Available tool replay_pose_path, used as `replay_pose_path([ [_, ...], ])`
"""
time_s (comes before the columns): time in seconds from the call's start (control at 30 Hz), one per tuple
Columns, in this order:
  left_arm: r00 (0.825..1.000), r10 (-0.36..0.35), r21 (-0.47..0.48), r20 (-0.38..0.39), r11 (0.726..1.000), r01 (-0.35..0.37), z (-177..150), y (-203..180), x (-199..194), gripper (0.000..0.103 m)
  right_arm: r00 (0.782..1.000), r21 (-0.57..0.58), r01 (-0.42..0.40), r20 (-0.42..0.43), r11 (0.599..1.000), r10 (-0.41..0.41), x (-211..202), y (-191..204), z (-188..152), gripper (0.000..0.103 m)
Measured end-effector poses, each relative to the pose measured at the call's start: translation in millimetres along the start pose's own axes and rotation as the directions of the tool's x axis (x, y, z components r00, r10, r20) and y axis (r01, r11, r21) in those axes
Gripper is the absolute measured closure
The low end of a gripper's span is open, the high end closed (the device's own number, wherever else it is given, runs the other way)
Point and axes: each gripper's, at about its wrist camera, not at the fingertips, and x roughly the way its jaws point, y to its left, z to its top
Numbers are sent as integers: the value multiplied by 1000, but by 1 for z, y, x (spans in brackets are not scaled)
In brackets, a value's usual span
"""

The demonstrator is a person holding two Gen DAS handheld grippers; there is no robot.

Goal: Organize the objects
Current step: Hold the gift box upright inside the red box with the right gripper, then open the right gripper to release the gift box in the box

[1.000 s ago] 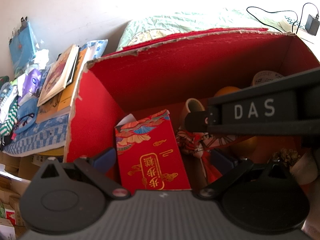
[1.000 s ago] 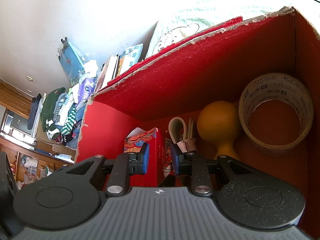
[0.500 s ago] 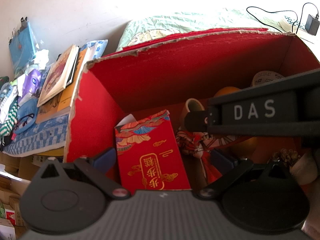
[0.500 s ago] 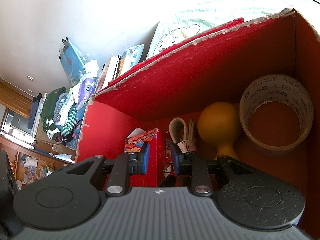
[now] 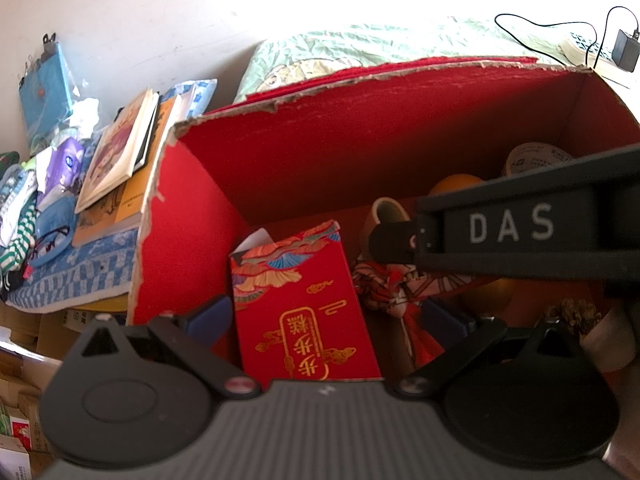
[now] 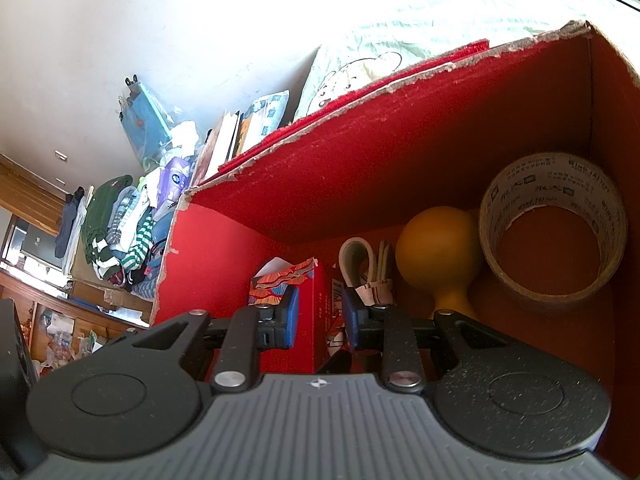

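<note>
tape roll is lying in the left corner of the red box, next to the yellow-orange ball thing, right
Not quite. The tape roll is in the right corner of the red box, not the left; the right wrist view shows it against the right-hand wall. The rest holds: it sits next to the yellow-orange ball-shaped object. The left side of the box holds the red packet instead.

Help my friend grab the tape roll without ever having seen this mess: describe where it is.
Look inside the big red cardboard box. In its far right corner, beside the round orange gourd-shaped thing, stands the tape roll. It is the only hollow brown ring, with printed lettering around its core.
</note>
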Motion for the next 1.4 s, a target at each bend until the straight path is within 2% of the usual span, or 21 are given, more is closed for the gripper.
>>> replay_pose_path([
  [1.0,1000,20,-15,4,1000,-20,-1,1,-1,2,1000,-13,5,-5,1000,-5,1,-6,15,76],
  [1.23,999,34,-26,-2,999,-34,0,1,0,2,997,12,56,49,998,-57,-12,-7,6,76],
  [1.4,1000,19,-48,6,999,-19,1,3,-8,2,984,-16,126,132,992,-122,-36,-4,3,76],
])
